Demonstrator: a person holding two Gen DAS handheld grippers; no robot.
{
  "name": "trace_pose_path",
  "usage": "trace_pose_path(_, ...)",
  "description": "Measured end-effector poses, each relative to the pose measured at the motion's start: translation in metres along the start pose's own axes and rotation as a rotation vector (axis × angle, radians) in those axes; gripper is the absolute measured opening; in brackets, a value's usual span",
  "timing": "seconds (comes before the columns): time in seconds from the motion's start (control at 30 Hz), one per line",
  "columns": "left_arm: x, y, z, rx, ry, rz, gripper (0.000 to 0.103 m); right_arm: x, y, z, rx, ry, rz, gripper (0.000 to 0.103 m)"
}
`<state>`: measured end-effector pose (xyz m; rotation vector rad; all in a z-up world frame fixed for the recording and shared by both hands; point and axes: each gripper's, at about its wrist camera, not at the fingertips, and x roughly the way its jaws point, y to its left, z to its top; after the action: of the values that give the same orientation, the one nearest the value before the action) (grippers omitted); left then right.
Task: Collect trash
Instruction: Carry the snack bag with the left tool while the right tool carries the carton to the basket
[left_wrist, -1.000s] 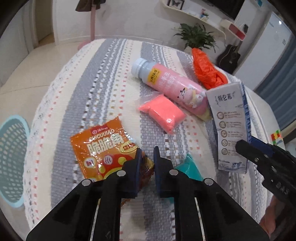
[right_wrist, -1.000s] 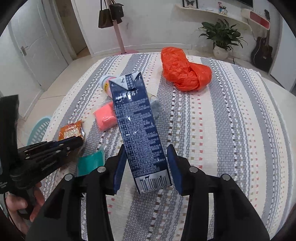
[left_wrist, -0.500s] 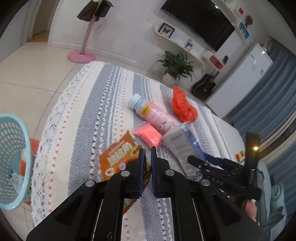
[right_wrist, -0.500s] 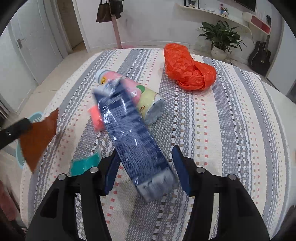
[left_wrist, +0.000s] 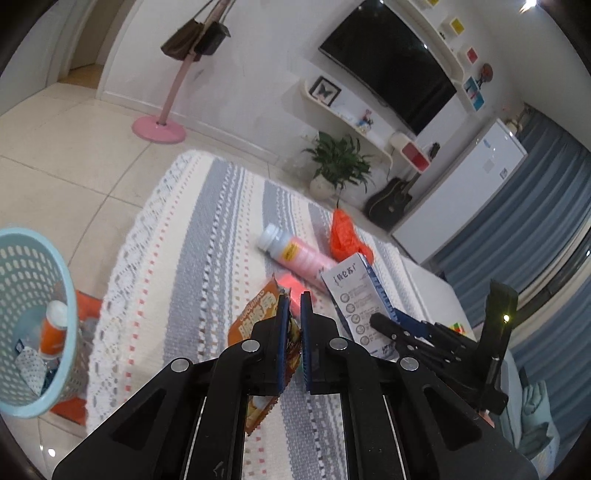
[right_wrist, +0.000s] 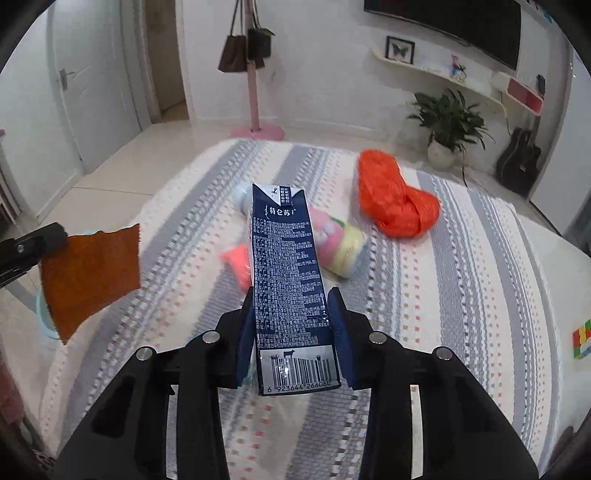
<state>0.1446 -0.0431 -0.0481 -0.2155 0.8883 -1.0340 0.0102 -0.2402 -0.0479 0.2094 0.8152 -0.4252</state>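
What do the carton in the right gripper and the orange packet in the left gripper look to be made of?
Carton: coated paperboard, likely; sharp folded edges, slight sheen, printed barcode. Orange packet: thin glossy plastic film, probably; it hangs limp and creased from the left gripper, with a jagged torn edge.

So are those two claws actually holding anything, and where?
Left gripper pinches the orange snack packet by its edge; right gripper clamps the milk carton near its base.
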Motion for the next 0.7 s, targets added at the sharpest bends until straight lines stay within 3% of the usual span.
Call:
trace_pose_path(0.17,-0.028,0.016,0.011,-0.024,-0.068,0.043,0.005,-0.021,0.031,0.012,-0.046,-0.08,0.094,0.035)
trace_pose_path(0.3,-0.069,0.036,0.021,-0.05,-0.16,0.086,0.005,-0.04,0.077,0.024,-0.141,-0.164,0.171,0.035)
trace_pose_path(0.47,-0.11,0.074,0.024,-0.11,-0.233,0.182,0.005,-0.035,0.138,0.039,-0.212,-0.152,0.275,0.035)
trace_pose_path(0.7,-0.155,0.137,0.017,-0.216,-0.277,0.313,0.005,-0.002,0.223,0.045,-0.266,-0.082,0.378,0.035)
